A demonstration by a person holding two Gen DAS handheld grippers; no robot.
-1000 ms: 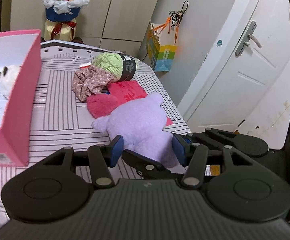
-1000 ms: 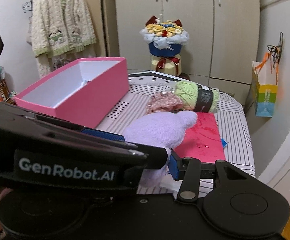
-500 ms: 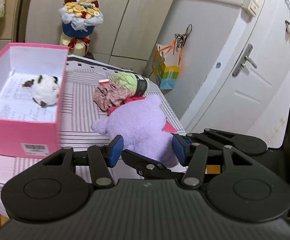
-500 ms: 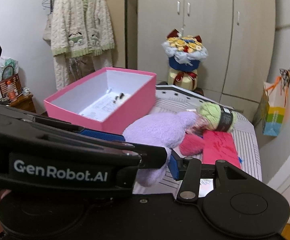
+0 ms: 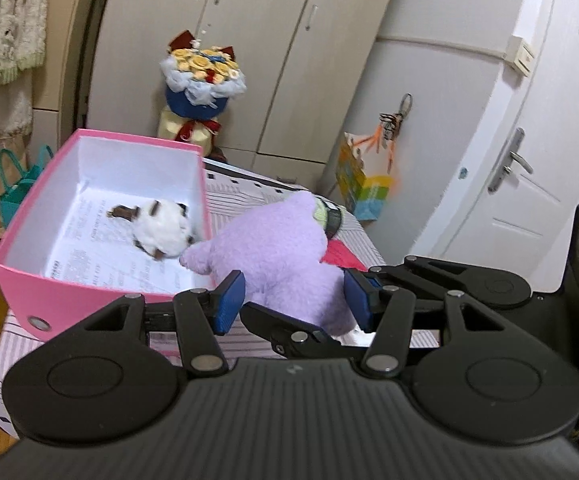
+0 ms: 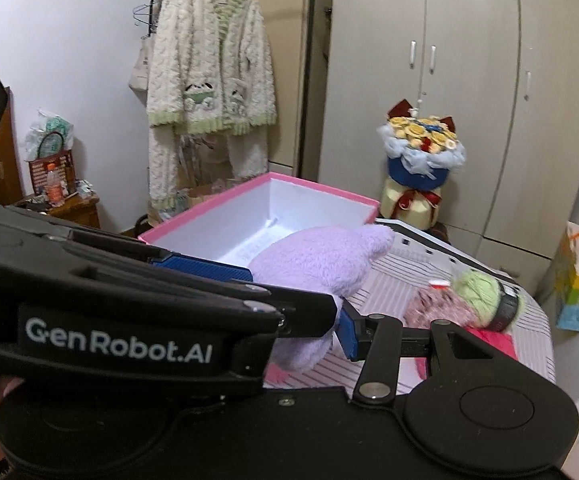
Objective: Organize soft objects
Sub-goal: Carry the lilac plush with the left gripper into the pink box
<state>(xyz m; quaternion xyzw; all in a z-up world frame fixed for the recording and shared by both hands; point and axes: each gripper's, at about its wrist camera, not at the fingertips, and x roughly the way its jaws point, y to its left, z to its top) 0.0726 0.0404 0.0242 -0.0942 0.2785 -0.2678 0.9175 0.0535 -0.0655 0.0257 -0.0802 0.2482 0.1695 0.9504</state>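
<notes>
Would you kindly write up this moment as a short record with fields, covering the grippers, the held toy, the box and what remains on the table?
held item: purple plush toy, lifted over the near edge of the box
left gripper: shut on the plush
right gripper: shut on the plush
box: pink box, open, white inside
in box: white plush with brown marks on printed paper
on table: green yarn ball, floral fabric piece, red item
table: striped cloth

Black ribbed claw point(image 5: 294, 298) bodies, blue pads point(image 5: 229, 300), silver rivets, white "GenRobot.AI" lettering.
</notes>
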